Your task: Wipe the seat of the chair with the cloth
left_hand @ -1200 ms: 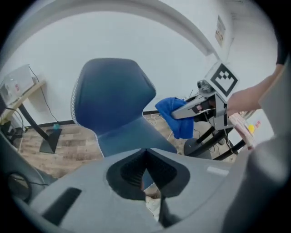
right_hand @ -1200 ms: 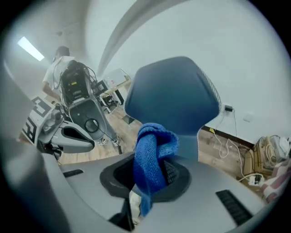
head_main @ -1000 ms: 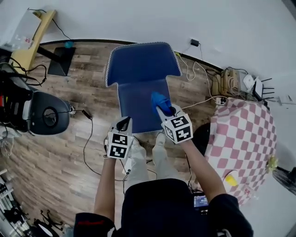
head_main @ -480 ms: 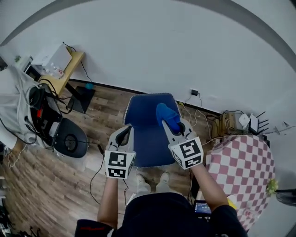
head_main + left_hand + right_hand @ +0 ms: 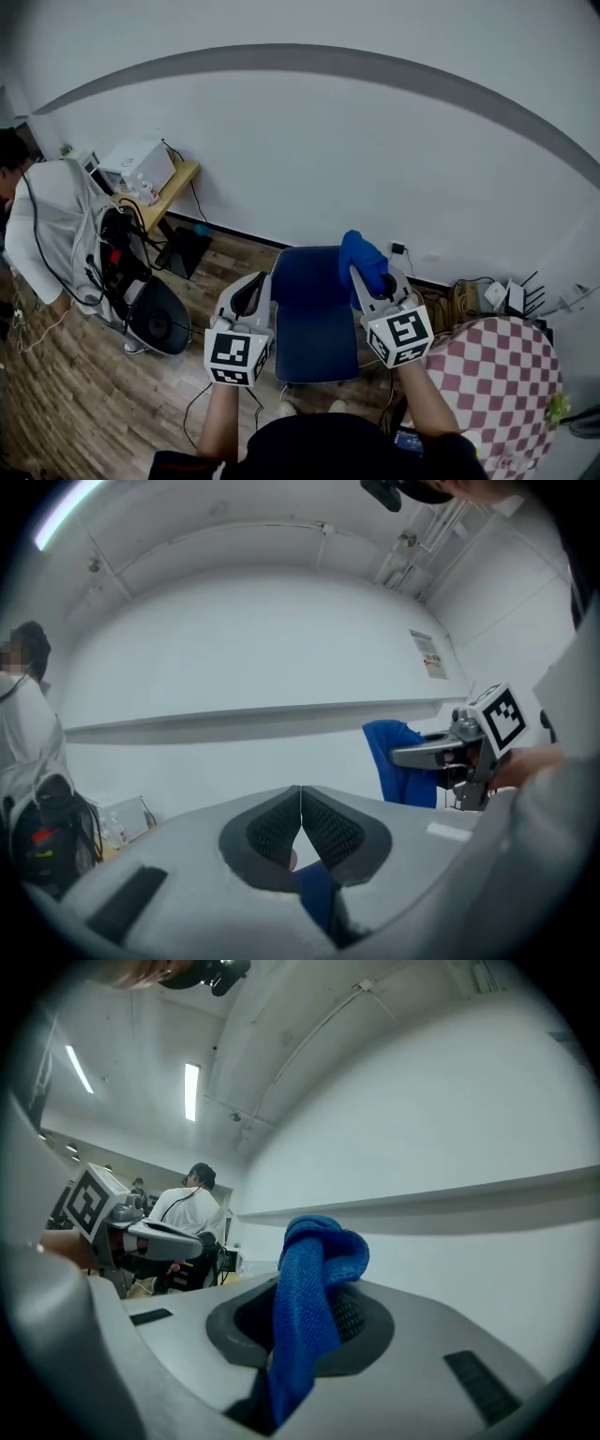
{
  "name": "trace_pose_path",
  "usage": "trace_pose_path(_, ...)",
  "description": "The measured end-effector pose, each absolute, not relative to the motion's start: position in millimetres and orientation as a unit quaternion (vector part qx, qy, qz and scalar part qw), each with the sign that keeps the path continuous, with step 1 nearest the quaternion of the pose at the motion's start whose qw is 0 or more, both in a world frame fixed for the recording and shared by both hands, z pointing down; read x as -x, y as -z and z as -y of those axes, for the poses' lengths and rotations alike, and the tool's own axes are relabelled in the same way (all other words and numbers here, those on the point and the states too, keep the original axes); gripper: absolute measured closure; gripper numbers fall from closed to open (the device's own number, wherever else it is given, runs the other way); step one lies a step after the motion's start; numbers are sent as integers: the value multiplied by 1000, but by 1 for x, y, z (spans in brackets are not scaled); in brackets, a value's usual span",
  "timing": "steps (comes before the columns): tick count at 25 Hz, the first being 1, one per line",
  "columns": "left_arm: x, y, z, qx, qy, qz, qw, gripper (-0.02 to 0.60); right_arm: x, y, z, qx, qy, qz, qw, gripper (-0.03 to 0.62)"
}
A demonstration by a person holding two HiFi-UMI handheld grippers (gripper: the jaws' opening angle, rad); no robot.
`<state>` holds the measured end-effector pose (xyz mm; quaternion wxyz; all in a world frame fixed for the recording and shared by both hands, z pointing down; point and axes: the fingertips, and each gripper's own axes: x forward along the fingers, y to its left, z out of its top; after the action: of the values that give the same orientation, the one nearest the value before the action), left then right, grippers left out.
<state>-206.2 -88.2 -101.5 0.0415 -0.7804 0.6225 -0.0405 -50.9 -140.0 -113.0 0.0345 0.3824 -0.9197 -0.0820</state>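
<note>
Both tools point level at the wall, well above the chair point(image 5: 314, 328), so the seat is probably not being wiped right now. The right tool point(image 5: 312, 1321) pinches the blue cloth point(image 5: 323, 1246) by a fold, the rest bunched over its tips. The left tool point(image 5: 300, 808) is closed and empty, apart from the cloth.

Blue upholstered chair point(image 5: 314, 319), 6 o'clock, standing on a wood-plank floor point(image 5: 84, 403). Left gripper point(image 5: 253, 286) over its 9 o'clock edge. Right gripper point(image 5: 367, 281) at its 2 o'clock corner, blue cloth point(image 5: 362, 258) bunched in the jaws. Red-and-white checked tablecloth point(image 5: 497, 375), 4 o'clock. Wooden side table point(image 5: 176, 186) bearing a white box point(image 5: 136, 167), 10 o'clock.
</note>
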Motion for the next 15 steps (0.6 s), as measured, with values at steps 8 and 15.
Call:
trace_pose_path(8, 207, 129, 80, 777, 34, -624, 80, 563, 31, 124, 135, -405, 91, 910, 24, 539)
trace_pose_path(15, 202, 133, 83, 777, 39, -621, 95, 563, 20, 123, 138, -415, 86, 906, 14, 539)
